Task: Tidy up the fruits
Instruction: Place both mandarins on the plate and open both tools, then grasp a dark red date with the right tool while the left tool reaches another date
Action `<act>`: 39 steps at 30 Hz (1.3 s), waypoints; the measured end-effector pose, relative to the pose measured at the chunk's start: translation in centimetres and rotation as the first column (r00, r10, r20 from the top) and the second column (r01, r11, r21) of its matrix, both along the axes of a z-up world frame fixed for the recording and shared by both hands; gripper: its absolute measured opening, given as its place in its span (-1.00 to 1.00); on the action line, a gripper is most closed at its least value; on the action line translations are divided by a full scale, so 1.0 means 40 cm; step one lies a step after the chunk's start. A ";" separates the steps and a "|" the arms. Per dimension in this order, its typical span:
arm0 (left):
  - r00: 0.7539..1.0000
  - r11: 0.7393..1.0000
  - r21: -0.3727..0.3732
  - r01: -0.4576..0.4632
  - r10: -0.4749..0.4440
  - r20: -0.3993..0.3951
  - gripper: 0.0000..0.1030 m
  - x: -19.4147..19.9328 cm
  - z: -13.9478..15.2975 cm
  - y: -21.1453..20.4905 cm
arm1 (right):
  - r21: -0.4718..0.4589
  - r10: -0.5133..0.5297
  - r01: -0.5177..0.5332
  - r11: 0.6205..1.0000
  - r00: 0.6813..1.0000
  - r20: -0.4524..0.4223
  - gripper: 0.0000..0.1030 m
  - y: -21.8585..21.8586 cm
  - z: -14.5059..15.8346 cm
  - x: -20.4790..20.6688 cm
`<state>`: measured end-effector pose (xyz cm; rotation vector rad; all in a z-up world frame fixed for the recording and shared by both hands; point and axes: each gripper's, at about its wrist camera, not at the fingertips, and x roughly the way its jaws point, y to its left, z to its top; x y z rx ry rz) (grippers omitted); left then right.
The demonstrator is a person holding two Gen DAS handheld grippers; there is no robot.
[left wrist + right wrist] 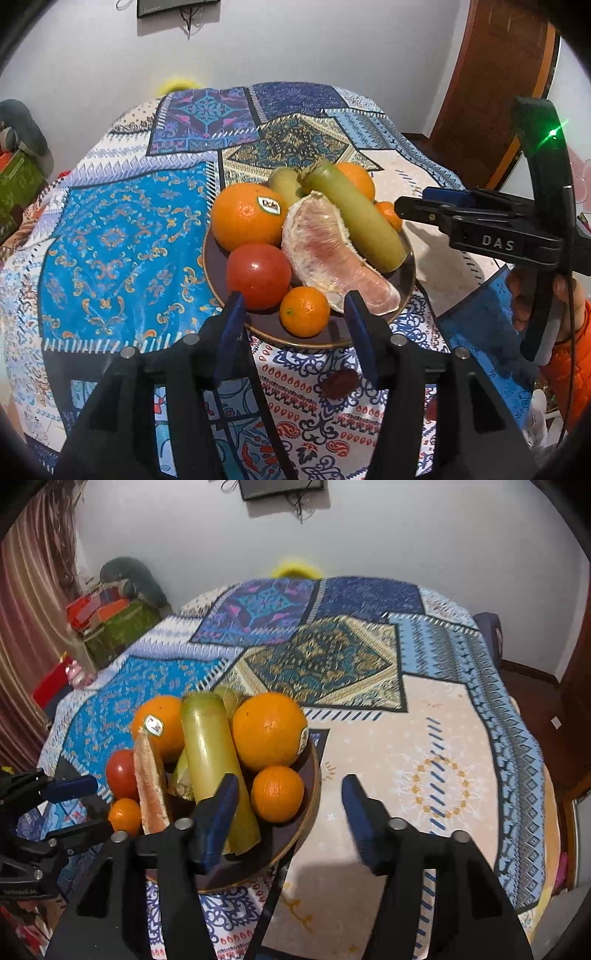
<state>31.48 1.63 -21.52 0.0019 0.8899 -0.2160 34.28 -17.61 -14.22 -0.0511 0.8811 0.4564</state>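
A dark plate (266,330) with a gold rim holds the fruit: a large orange with a sticker (245,218), a red tomato (258,275), a small mandarin (303,312), a peeled pomelo wedge (332,258), two green cane pieces (362,221) and another orange (356,179) behind. My left gripper (293,310) is open, its fingers astride the mandarin at the plate's near edge. My right gripper (290,797) is open at the plate's right rim (314,790), beside a mandarin (277,794); it also shows in the left wrist view (424,206).
A patchwork cloth (122,240) covers the round table (424,738). A green box (118,631) with clutter stands at the far left by a curtain. A wooden door (491,81) is at the right. A small dark red thing (338,382) lies on the cloth near the plate.
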 end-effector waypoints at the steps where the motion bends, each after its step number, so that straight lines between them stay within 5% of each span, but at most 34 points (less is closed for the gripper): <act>1: 1.000 1.000 0.000 0.001 -0.001 0.005 0.08 -0.004 0.006 -0.001 | 0.003 0.000 0.000 1.000 1.000 0.002 0.07 -0.003 0.008 -0.006; 20: 0.993 0.995 0.019 -0.103 0.102 0.065 0.40 -0.151 0.112 0.047 | -0.010 0.030 -0.029 1.000 0.999 0.022 0.07 -0.009 0.092 -0.233; 39: 0.993 0.998 0.022 -0.065 0.067 -0.099 0.50 -0.211 0.009 0.065 | -0.070 0.102 -0.109 0.992 0.990 -0.096 0.07 0.061 -0.034 -0.357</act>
